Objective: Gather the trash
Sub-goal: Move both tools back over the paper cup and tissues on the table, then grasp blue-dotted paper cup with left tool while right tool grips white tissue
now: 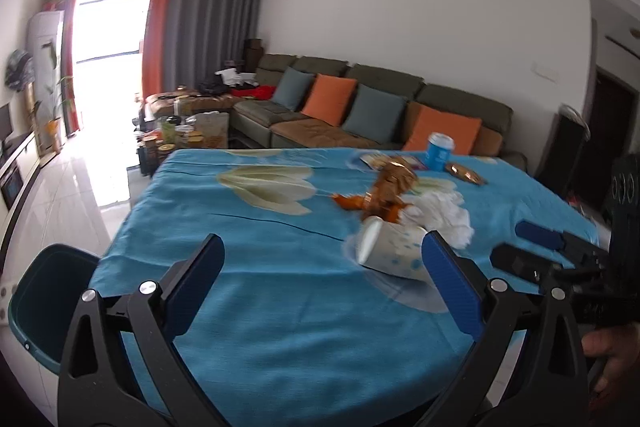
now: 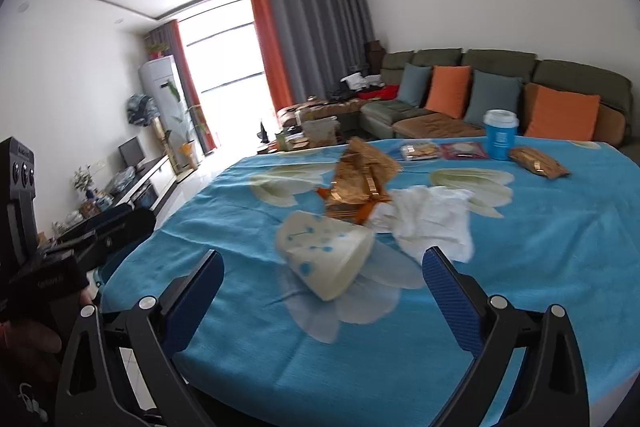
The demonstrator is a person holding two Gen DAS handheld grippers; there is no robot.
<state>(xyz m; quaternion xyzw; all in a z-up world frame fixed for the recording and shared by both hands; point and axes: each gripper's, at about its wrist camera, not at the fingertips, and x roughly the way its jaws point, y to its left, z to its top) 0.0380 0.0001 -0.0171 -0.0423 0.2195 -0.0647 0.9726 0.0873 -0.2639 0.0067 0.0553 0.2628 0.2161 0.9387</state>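
Note:
A white paper cup with blue dots (image 1: 390,251) (image 2: 326,253) lies on its side on the blue tablecloth (image 1: 260,235) (image 2: 540,259). Behind it sit a crumpled golden-brown wrapper (image 1: 390,193) (image 2: 360,183) and a crumpled white tissue (image 1: 440,217) (image 2: 430,219). My left gripper (image 1: 322,287) is open above the near table edge, with the cup just left of its right finger. My right gripper (image 2: 322,301) is open too, and the cup lies just beyond the gap between its fingers. A dark green bin (image 1: 44,303) stands at the table's left corner.
At the far side of the table stand a blue lidded cup (image 1: 438,151) (image 2: 500,139), a brown snack packet (image 1: 466,174) (image 2: 538,161) and flat packets (image 2: 444,150). A sofa with cushions (image 1: 360,103) runs behind. The other gripper and a hand show at right (image 1: 580,267) and left (image 2: 60,251).

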